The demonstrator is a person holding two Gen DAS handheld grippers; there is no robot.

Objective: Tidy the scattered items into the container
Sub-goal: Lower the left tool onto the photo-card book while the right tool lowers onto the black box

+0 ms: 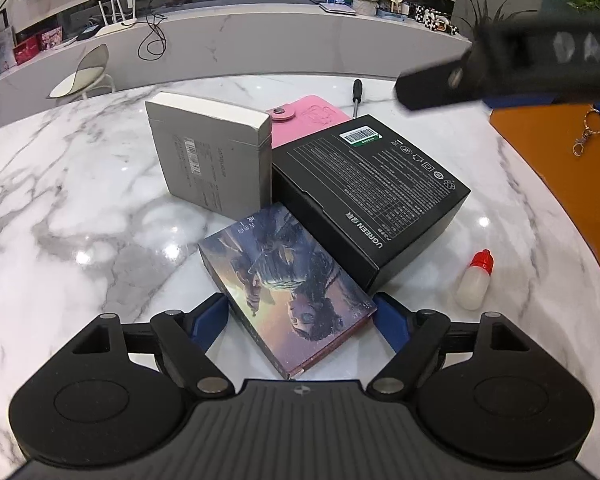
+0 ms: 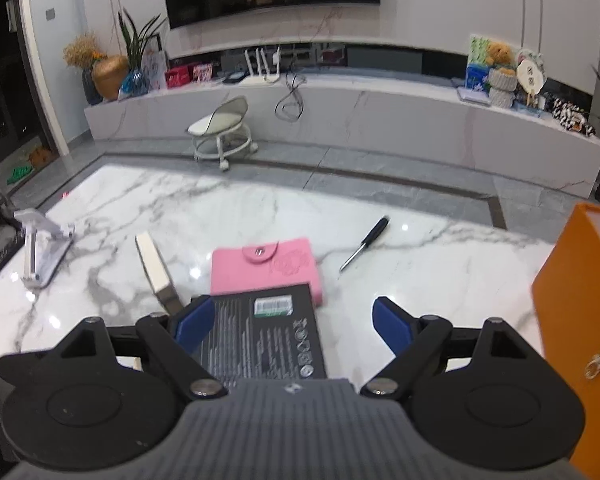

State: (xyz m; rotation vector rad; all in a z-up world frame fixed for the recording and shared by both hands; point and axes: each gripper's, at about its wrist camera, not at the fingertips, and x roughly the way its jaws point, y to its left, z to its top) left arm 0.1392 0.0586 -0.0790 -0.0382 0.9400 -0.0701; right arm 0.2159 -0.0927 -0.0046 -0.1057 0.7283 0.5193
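We bracket the picture box for a lift

Our left tongs (image 1: 302, 316) spread wide astride the picture box (image 1: 288, 284); right tongs (image 2: 294, 322), also wide, hover over the black box (image 2: 260, 332), ready.

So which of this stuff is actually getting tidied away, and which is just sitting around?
For tidying:
illustrated box, between the left gripper fingers
black box
grey box
pink wallet
screwdriver
small bottle
orange container

Just there:
white stand
stool
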